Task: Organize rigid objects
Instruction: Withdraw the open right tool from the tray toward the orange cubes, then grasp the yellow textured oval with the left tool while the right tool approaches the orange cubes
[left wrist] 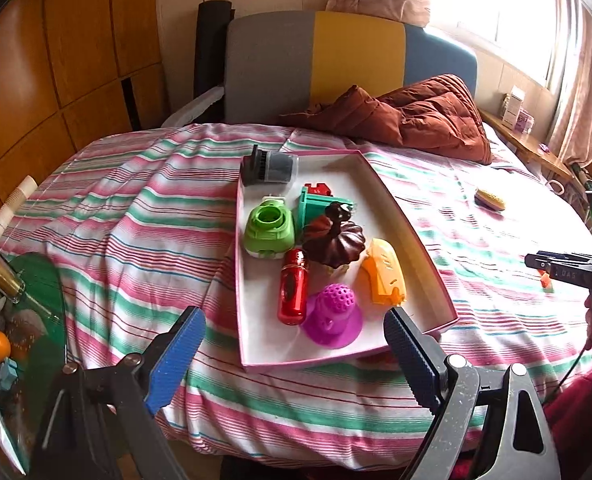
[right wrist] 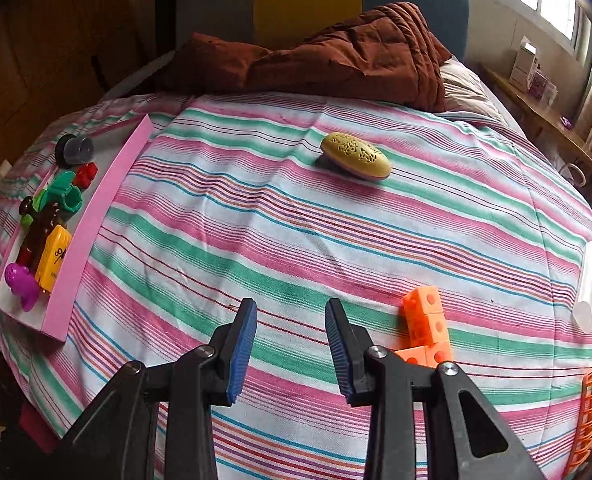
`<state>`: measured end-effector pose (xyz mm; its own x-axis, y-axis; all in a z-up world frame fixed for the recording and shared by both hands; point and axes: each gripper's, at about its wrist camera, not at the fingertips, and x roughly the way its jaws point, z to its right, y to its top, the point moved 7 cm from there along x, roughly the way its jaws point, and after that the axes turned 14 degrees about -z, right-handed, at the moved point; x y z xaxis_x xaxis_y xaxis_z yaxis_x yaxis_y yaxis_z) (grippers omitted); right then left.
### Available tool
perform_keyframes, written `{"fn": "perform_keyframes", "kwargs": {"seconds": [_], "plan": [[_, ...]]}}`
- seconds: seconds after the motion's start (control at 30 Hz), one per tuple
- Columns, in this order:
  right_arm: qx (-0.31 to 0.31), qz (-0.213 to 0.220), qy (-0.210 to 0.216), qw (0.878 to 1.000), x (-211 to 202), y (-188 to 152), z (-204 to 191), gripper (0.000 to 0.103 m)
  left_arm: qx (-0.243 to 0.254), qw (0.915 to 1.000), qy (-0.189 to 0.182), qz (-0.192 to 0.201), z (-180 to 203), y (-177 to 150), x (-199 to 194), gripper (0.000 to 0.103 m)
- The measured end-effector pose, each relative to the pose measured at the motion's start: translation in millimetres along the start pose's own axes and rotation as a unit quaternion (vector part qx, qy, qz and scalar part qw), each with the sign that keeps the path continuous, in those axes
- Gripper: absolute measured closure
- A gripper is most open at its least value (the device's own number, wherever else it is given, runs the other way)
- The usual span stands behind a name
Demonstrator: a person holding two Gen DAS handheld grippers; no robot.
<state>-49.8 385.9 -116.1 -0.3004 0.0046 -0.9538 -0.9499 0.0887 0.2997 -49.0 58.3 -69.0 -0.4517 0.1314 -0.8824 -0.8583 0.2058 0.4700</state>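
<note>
Sorting under way on a striped bedspread (right wrist: 296, 240): the left gripper (left wrist: 291, 354) hangs spread wide and empty at the near edge of a pink-rimmed tray (left wrist: 412, 236). The tray already holds a purple perforated toy (left wrist: 334, 316), a red canister (left wrist: 293, 286), an orange case (left wrist: 384, 278), a green piece (left wrist: 269, 228) and others. To its right, the right gripper (right wrist: 289, 354), partly parted with nothing between its pads, hovers over bare cloth. Still loose: orange blocks (right wrist: 426, 322) just right of it, a clear tube (right wrist: 586, 288) farther right, and a yellow oval case (right wrist: 356, 156) beyond. The job looks well past halfway.
</note>
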Motion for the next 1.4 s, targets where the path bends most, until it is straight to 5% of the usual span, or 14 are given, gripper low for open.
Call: {"fn": "perform_keyframes", "kwargs": {"seconds": [0.13, 0.37, 0.53, 0.7, 1.17, 1.4], "plan": [[0.003, -0.007, -0.026, 1.000, 3, -1, 3, 0.068, 0.019, 0.9998, 0.004, 0.004, 12, 7, -1, 0.012], [0.115, 0.043, -0.005, 0.992, -22, 7, 54, 0.068, 0.072, 0.9970, -0.018, 0.023, 53, 29, -5, 0.012], [0.195, 0.033, -0.031, 0.980, -22, 0, 92, 0.068, 0.106, 0.9929, -0.048, 0.026, 92, 48, -3, 0.012], [0.274, 0.034, -0.014, 0.961, -25, -9, 126, 0.068, 0.135, 0.9871, -0.084, 0.013, 140, 72, 12, 0.003], [0.321, 0.029, 0.003, 0.947, -23, -19, 142, 0.068, 0.232, 0.9603, -0.133, -0.078, 296, 136, 122, 0.000], [0.344, 0.028, 0.039, 0.938, -21, -20, 149, 0.067, 0.252, 0.9568, -0.120, -0.080, 344, 169, 166, 0.000]]}}
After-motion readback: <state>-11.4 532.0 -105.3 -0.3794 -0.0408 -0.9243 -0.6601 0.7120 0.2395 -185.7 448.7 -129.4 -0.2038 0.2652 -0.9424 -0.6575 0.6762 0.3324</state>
